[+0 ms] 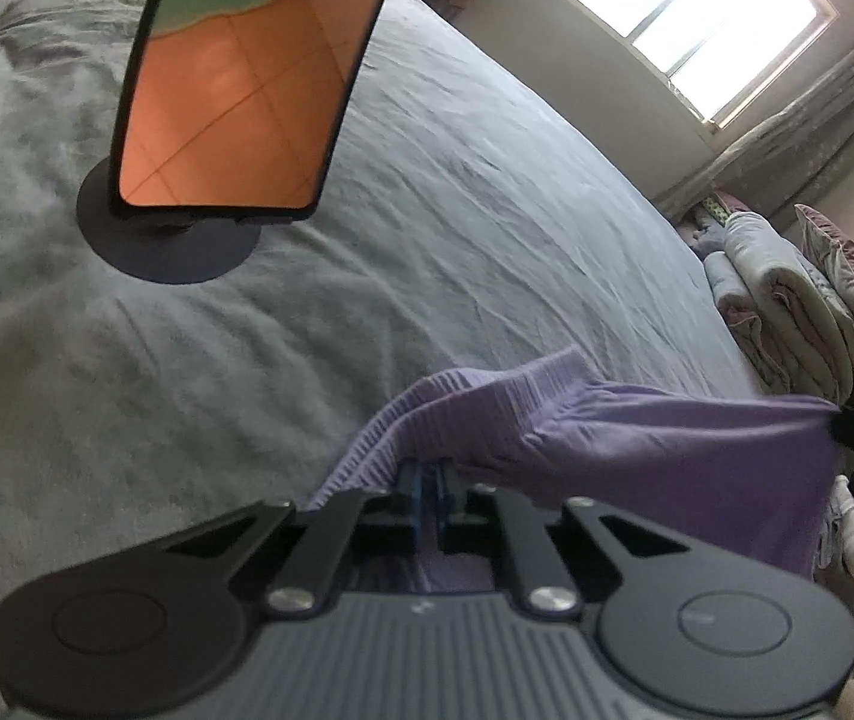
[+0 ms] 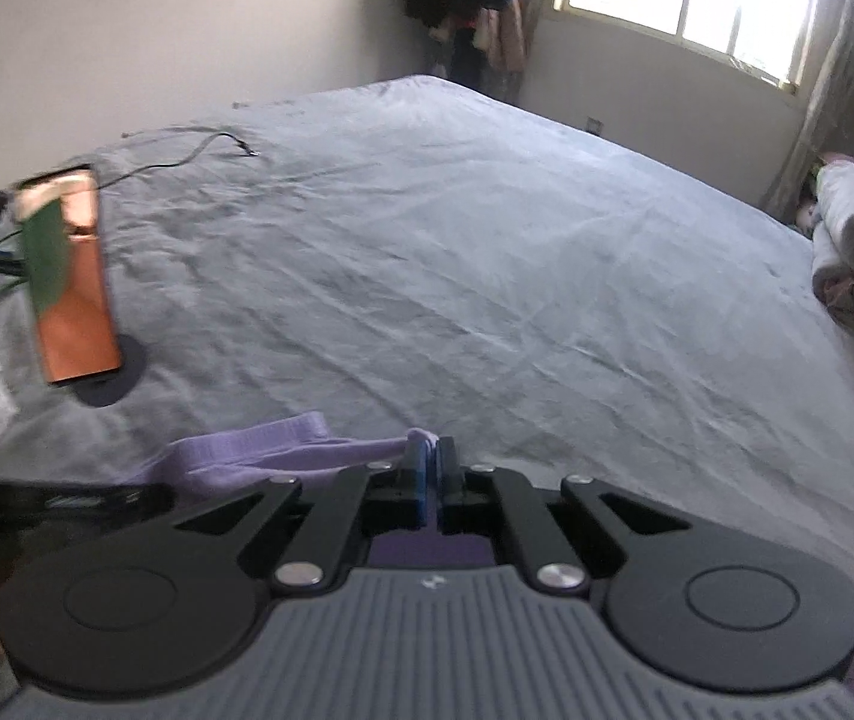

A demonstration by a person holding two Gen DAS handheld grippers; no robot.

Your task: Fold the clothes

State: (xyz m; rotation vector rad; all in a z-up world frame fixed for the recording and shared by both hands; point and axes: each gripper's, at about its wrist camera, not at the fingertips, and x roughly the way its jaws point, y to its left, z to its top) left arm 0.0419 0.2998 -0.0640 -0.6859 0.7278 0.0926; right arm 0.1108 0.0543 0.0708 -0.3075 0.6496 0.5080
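While I hold both tools over the bed (image 1: 487, 210), my left gripper (image 1: 427, 480) is pinched on the ribbed waistband of a purple garment (image 1: 637, 444), its blue-padded fingers (image 1: 415, 492) pressed together with cloth between them at the lower centre of the left wrist frame. From there the fabric stretches to the right edge of the frame, where a black gripper part meets it. In the right wrist view, my right gripper (image 2: 430, 468) is likewise closed on a bunched corner of the same purple garment (image 2: 259, 450), which trails off to the lower left of that frame toward the dark body of the other tool. So the garment sits stretched between the two grippers, just above the grey bedsheet (image 2: 487, 270).

At the upper left of the left wrist frame I see a phone on a round-based stand (image 1: 235, 90), its screen showing orange and green. A bright window (image 1: 685, 24) fills the upper right, and folded quilts (image 1: 787, 300) are stacked at the right edge. A thin cable (image 2: 187, 156) lies on the sheet at the upper left of the right wrist frame.
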